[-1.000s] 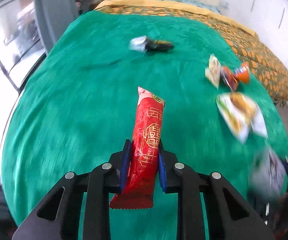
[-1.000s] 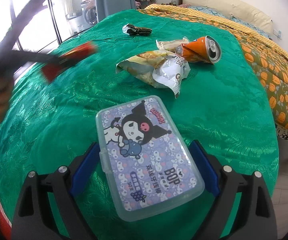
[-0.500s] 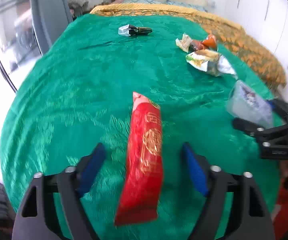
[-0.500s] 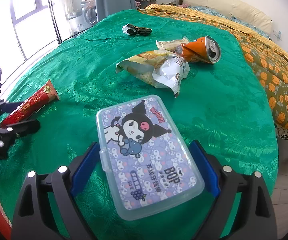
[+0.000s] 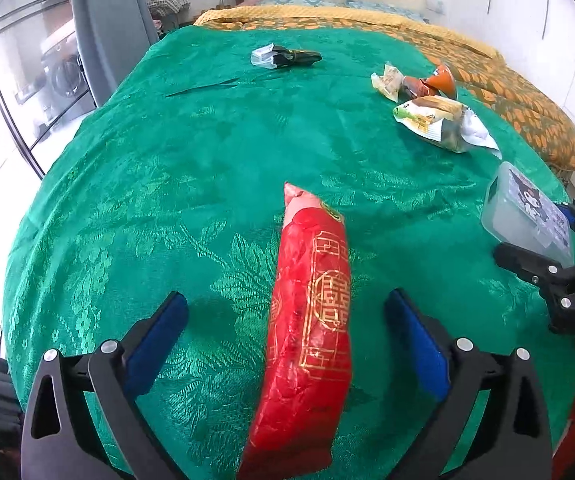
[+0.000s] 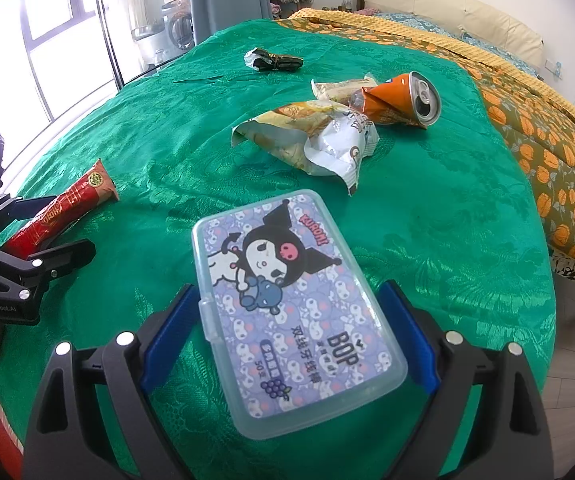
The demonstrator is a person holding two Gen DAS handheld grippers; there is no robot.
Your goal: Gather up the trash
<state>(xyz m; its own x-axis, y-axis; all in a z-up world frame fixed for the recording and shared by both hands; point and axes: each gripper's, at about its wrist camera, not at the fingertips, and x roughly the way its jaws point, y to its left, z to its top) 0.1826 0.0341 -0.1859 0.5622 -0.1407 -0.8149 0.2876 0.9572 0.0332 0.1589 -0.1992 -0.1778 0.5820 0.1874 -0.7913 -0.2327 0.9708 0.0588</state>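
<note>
A green bedspread point(image 5: 215, 140) covered the bed. On it, the right gripper point(image 6: 287, 344) clasped a clear plastic box point(image 6: 287, 308). Left of the box, a red wrapper point(image 5: 311, 328) lay between the left gripper's point(image 5: 287, 340) wide-spread fingers. Beyond the box sat a crumpled snack bag point(image 6: 315, 136), an orange can point(image 6: 403, 100) and a dark wrapper point(image 6: 273, 60)

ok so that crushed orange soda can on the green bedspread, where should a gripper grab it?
Grip the crushed orange soda can across its flattened, creased middle, coming from above. It lies on its side with the round top facing right; the dented body is narrower than the rim.
</note>
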